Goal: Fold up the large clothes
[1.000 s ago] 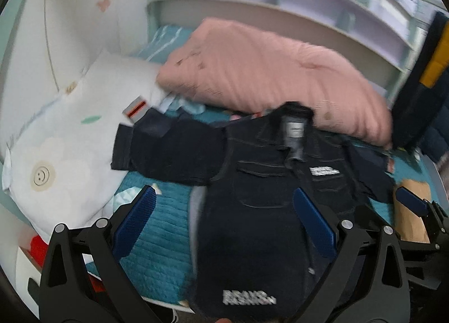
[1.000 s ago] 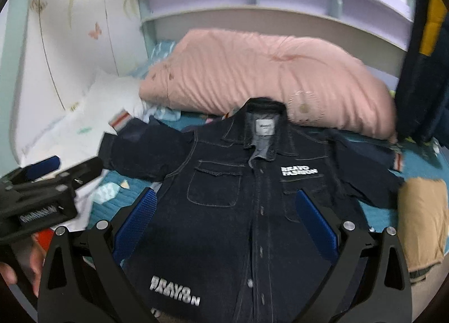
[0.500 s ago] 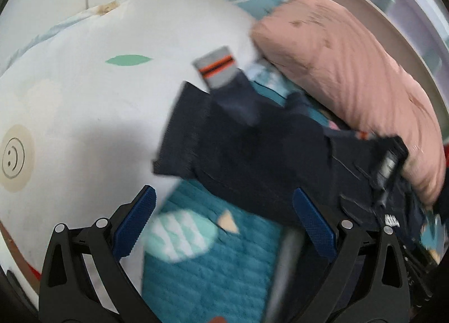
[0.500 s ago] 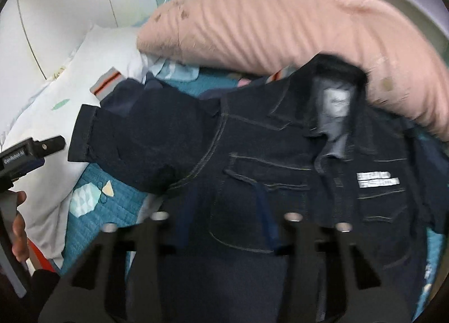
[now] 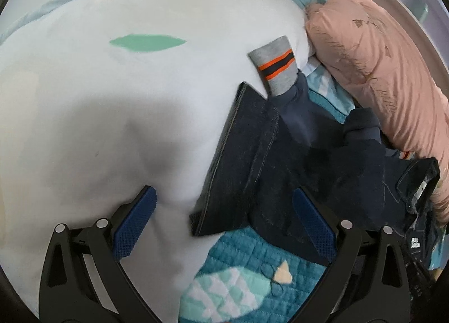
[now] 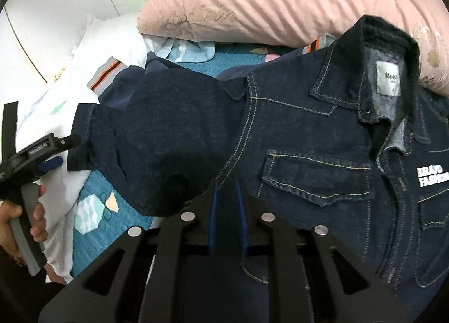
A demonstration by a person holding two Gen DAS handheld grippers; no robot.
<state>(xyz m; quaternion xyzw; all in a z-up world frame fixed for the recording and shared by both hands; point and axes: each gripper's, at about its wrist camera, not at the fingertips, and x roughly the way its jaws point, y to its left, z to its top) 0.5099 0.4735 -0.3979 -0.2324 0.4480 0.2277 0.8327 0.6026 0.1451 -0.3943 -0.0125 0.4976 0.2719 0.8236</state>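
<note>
A dark denim jacket point(image 6: 308, 132) lies face up on the bed, collar toward the pink duvet, its left sleeve stretched out toward the white pillow. My right gripper point(image 6: 226, 191) is shut on the jacket fabric near the armpit seam. My left gripper point(image 5: 224, 207) is open, and the sleeve's cuff point(image 5: 224, 182) lies between its blue pads. The left gripper also shows in the right wrist view point(image 6: 53, 154), just left of the cuff.
A large white pillow point(image 5: 98, 112) lies under and left of the cuff. A pink duvet point(image 6: 280, 0) lies behind the jacket. A grey cuff with orange stripes point(image 5: 276, 66) of another garment sticks out under the sleeve. A teal quilt point(image 5: 247, 275) covers the bed.
My left gripper has moved left and forward to the sleeve cuff. My right gripper has moved in toward the jacket's armpit seam and shut on the fabric.
</note>
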